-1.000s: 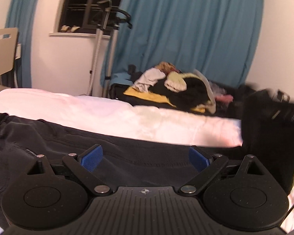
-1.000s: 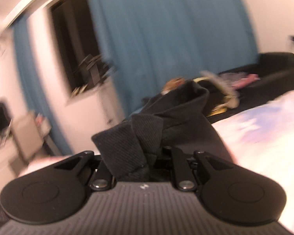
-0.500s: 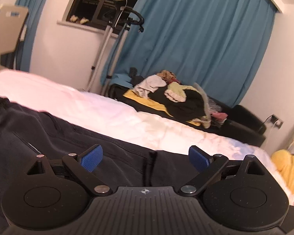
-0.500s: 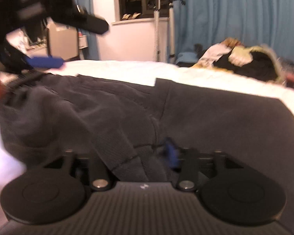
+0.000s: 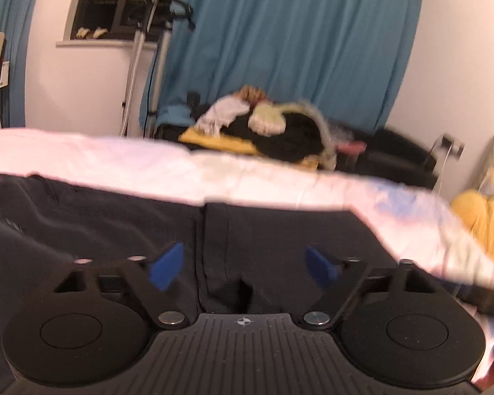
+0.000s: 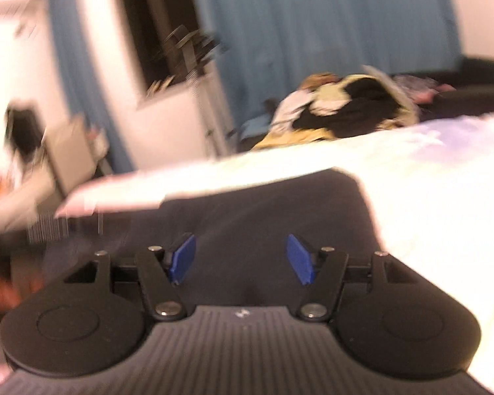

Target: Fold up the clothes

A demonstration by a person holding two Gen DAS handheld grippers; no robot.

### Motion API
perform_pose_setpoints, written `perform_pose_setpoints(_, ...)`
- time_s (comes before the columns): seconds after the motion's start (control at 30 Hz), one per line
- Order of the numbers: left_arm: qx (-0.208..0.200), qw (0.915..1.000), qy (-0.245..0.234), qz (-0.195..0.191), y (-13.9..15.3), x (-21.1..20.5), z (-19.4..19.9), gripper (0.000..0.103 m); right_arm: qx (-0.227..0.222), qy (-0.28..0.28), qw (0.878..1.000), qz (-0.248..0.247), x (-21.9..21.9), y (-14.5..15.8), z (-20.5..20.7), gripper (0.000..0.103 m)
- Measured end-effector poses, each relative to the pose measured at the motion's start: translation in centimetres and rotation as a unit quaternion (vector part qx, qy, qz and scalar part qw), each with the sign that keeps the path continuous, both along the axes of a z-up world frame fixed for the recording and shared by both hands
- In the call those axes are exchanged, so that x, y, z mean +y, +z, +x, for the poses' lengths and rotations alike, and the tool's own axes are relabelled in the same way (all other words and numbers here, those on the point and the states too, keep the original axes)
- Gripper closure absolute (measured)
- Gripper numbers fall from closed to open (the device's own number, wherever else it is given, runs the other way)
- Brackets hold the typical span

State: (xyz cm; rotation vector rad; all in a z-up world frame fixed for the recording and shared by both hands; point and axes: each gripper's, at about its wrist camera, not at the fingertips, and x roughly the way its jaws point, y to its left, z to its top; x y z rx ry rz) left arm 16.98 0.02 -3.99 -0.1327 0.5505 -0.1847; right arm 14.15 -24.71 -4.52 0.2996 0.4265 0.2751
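Dark trousers [image 5: 122,223] lie flat on white bed [image 5: 115,161], left gripper [image 5: 243,266] and right gripper [image 6: 240,258] both low over them, fingers spread, gripping nothing, clothes pile [image 5: 273,131] beyond

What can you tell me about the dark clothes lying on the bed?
The dark garment is black or charcoal, looks like soft knit fabric, and lies spread across the white bed. Its near part lies fairly flat with a straight far edge and a corner at the right; a seam or fold runs down the middle. Its left part is rumpled. The left gripper and right gripper hover open above it, gripping nothing. Blur hides finer detail.
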Motion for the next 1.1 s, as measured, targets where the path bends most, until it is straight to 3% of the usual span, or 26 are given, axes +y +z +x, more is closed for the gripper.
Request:
perform_pose_setpoints(0.13,0.047,0.9965,0.029,0.063,-4.3,-0.5,1.5,0.029,0.009,-0.066,0.998,0.015,-3.2,-1.1,1.8,0.034)
perform_pose_setpoints(0.27,0.027,0.9948,0.023,0.096,-5.6,-0.9,1.1,0.028,0.045,-0.087,0.995,0.035,-4.8,-2.7,3.3,0.033)
perform_pose_setpoints(0.4,0.027,0.9951,0.024,0.092,-5.6,-0.5,0.6,0.028,0.086,-0.125,0.987,0.054,-6.3,-5.1,4.4,0.027)
perform_pose_setpoints(0.53,0.019,0.9954,0.021,0.091,-5.6,-0.2,-0.2,0.028,0.125,-0.104,0.976,0.146,-7.5,-7.7,4.9,0.027)
perform_pose_setpoints(0.77,0.017,0.9964,0.022,0.08,-5.6,-0.5,0.1,0.028,0.135,-0.103,0.967,0.188,-7.5,-9.2,3.8,0.027)
perform_pose_setpoints(0.87,0.016,0.9977,0.019,0.064,-5.4,-0.1,-0.1,0.028,0.131,-0.096,0.97,0.183,-6.8,-8.9,3.4,0.027)
perform_pose_setpoints(1.1,0.029,0.9989,-0.009,-0.036,-4.4,1.0,-1.9,0.028,0.124,-0.106,0.971,0.175,-6.0,-9.1,3.6,0.027)
